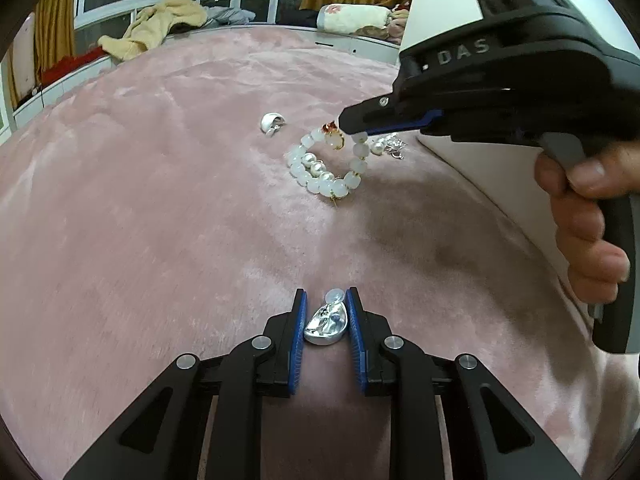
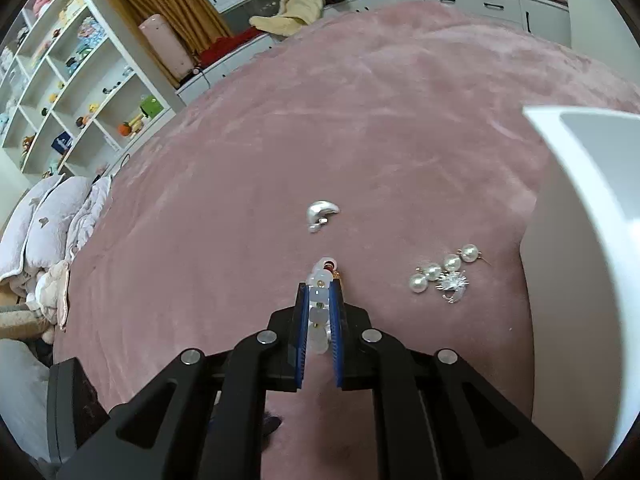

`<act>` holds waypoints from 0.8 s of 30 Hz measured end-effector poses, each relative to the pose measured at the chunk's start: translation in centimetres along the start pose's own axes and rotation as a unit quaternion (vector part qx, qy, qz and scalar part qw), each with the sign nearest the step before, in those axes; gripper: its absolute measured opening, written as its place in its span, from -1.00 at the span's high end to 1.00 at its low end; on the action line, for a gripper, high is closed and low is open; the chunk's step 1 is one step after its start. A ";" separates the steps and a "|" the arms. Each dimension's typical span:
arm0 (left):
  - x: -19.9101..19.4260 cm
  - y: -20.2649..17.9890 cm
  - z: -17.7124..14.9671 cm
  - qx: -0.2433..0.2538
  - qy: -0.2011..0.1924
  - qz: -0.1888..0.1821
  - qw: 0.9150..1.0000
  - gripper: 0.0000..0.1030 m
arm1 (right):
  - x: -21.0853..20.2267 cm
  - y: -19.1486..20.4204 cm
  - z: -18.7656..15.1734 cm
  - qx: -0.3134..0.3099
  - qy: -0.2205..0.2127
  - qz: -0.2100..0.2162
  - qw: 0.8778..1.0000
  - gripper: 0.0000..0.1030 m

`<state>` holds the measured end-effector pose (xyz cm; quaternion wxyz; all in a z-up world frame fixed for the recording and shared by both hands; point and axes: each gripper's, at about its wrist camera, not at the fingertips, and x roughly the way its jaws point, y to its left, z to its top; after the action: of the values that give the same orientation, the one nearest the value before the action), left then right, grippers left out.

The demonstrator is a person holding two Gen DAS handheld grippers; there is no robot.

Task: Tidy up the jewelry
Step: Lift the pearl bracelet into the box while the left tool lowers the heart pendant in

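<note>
Here the left tongs (image 1: 327, 316), low centre of the left wrist view, are clamped on a silver earring (image 1: 325, 324), pads pressing both sides. The right tongs (image 2: 319, 312), low centre of the right wrist view, are closed on a white bead bracelet (image 2: 320, 300); in the left view its loop (image 1: 320, 172) hangs from the tips down onto the pink bed cover (image 1: 160, 200) at frame centre. A second silver earring (image 2: 320, 214) lies just above the tongs; a pearl piece with a silver charm (image 2: 444, 272) sits to its right. A white box (image 2: 580, 200) fills the right edge. Step looks like pick-up done, both hands loaded. Next move probably calls for lifting clear without snagging and carrying to the box.
</note>
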<state>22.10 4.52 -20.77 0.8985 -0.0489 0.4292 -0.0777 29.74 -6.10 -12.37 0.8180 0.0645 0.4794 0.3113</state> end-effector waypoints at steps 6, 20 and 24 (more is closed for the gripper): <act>-0.3 0.0 0.4 0.000 0.015 0.007 1.000 0.53 | -1.0 1.7 0.4 0.007 -0.014 0.004 1.000 0.80; -4.1 -0.3 0.5 -0.003 0.006 0.007 1.000 0.53 | -5.6 4.1 0.3 0.006 -0.031 0.009 0.999 0.80; -5.9 -0.6 0.6 0.000 -0.004 0.005 1.000 0.53 | -7.3 5.1 0.0 0.002 -0.036 0.004 0.999 0.80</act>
<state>18.91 5.03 -15.81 0.9005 -0.0470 0.4260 -0.0730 24.86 -6.19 -4.87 0.8332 0.0788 0.4503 0.3112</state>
